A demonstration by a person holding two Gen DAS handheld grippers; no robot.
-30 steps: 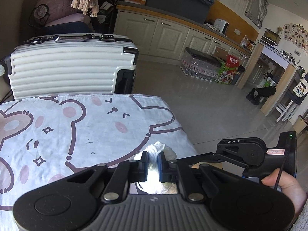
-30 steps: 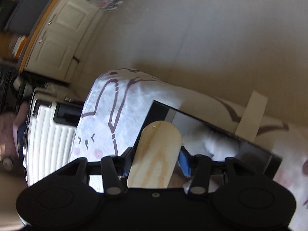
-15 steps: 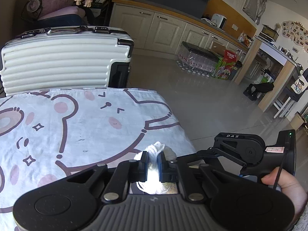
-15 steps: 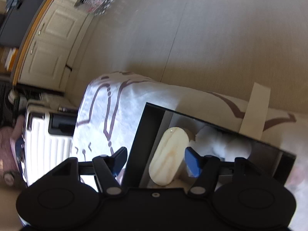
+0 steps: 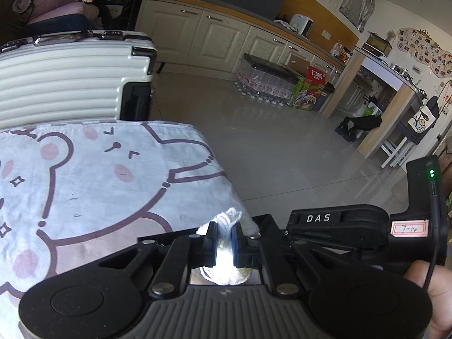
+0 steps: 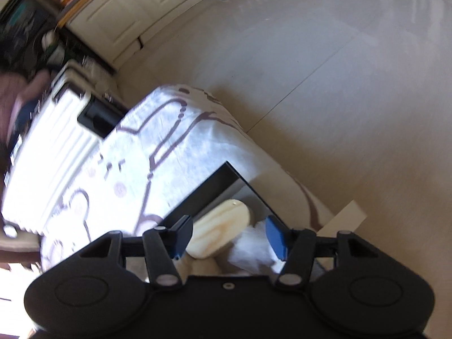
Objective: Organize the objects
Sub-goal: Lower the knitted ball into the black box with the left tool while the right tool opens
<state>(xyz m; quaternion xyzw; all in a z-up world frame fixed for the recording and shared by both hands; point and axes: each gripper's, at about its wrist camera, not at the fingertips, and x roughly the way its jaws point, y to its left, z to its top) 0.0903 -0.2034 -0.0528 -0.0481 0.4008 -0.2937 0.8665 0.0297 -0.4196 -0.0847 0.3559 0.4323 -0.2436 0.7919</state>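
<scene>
Left wrist view: the left claw [image 5: 224,238] is clenched on a bundle of white yarn [image 5: 226,257], held over the black box [image 5: 262,220] at the corner of the bear-print worktop [image 5: 113,183]. The right claw [image 6: 229,236] is closing with nothing gripped, above the wooden piece [image 6: 219,233] lying inside that box [image 6: 209,192].

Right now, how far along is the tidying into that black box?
Done: the wooden piece lies in the black box beside white fabric; the right gripper is off it, jaws closing on nothing. In hand: the left gripper pinches white yarn over the box. Left: dropping that in.
</scene>
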